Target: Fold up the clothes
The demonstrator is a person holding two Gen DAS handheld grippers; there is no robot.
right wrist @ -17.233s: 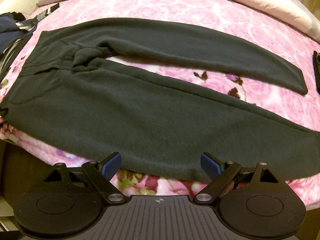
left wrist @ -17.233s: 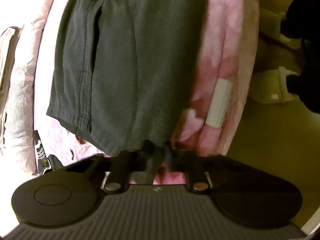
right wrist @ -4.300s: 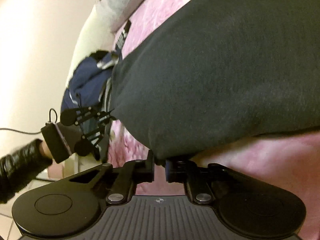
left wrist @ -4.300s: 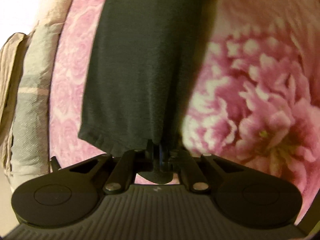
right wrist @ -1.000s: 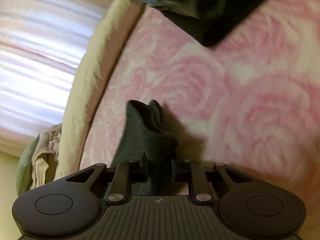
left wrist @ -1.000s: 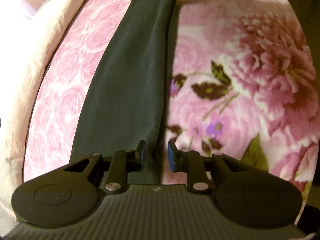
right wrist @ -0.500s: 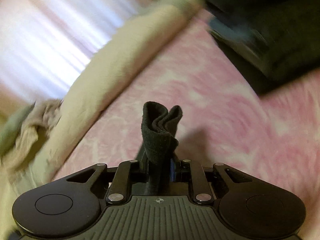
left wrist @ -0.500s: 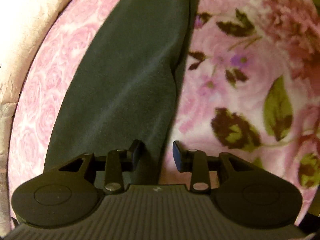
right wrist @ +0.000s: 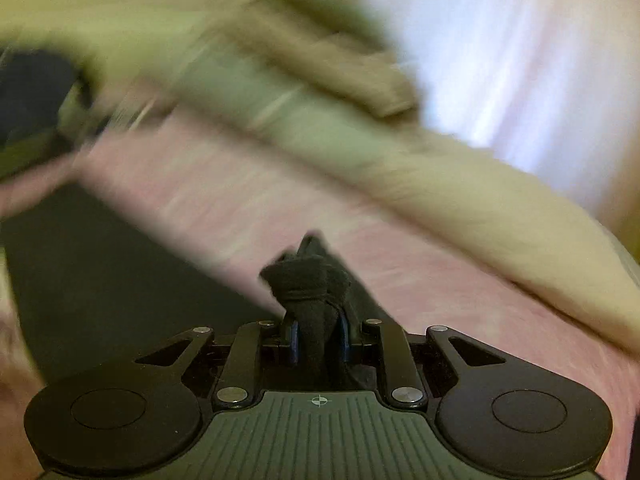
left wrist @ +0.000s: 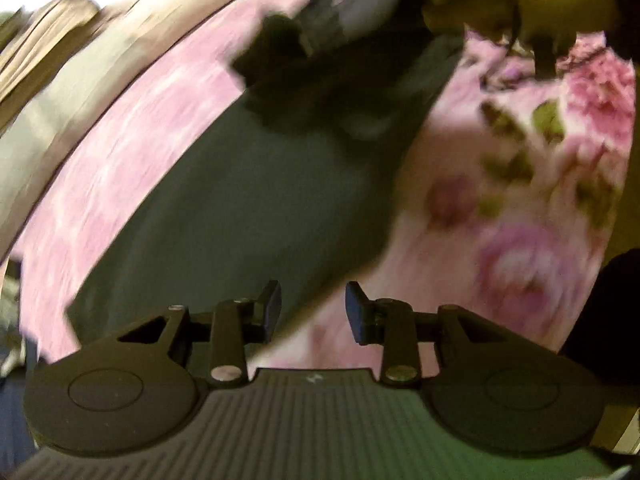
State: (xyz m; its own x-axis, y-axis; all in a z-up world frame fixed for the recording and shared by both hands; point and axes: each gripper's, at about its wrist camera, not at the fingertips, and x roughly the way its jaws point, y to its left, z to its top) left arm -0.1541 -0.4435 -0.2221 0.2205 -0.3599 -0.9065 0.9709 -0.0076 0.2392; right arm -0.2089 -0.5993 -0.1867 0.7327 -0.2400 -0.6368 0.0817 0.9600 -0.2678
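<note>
**Mara:** Right wrist view first. The right gripper (right wrist: 318,338) is clamped on a bunched cuff of the dark trousers (right wrist: 308,280), which stands up between the blue pads at 6 o'clock. What worries you?

**Tom:** That bunch. It is a thick wad held by a small bite, so I'd judge a sharp swing could pull it out, or drag the rest of the leg into a twist. Everything here is smeared, so the hand is plainly moving quickly.

**Mara:** And the other side?

**Tom:** In the left wrist view the left gripper (left wrist: 313,307) has its jaws apart with nothing pressed between them. The trousers (left wrist: 256,200) lie flat on the pink floral blanket (left wrist: 500,208), running from about 7 o'clock up to 1 o'clock, their near edge just under the left finger.

**Mara:** So one end is free. Risk?

**Tom:** With only one end held, the fold may land crooked, and the loose fabric could ripple.

**Mara:** Room to move?

**Tom:** Open blanket at 3 o'clock in the left view. At 12 o'clock a blurred dark shape sits over the trousers; I cannot tell what. In the right view a cream bolster (right wrist: 460,184) runs from 10 to 4 o'clock, bordering the blanket, with a bright curtain (right wrist: 520,60) behind it.
</note>
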